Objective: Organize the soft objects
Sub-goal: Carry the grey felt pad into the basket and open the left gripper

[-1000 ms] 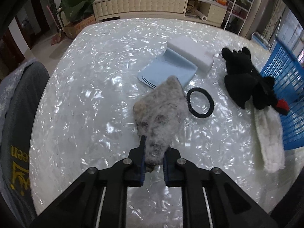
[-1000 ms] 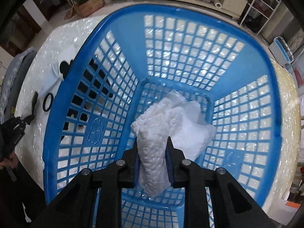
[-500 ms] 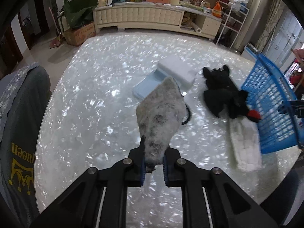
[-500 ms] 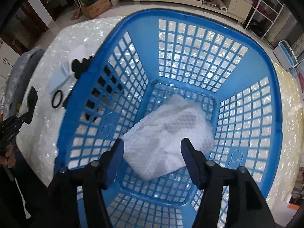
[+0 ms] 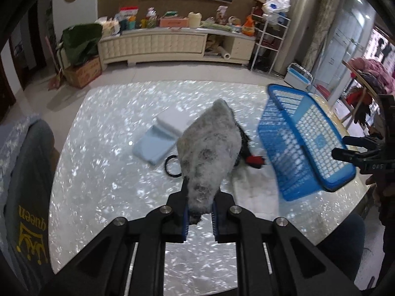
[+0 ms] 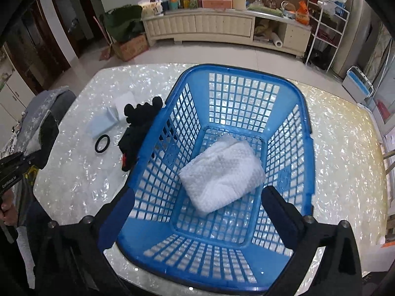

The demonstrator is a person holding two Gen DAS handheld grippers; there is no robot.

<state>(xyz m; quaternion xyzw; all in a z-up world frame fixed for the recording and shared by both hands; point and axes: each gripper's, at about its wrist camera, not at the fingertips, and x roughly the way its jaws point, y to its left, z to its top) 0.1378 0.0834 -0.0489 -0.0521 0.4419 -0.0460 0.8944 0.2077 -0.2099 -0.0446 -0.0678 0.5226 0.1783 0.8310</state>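
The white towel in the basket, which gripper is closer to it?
Right. The right gripper hangs open just above the white towel; the left gripper is off beside the basket, holding a grey cloth.

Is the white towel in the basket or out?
In. The towel lies on the floor of the basket, walls all around it.

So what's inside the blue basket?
Just one folded white towel lies on the floor of the basket. The open right gripper hangs above it. Whether anything hides under the towel cannot be seen.
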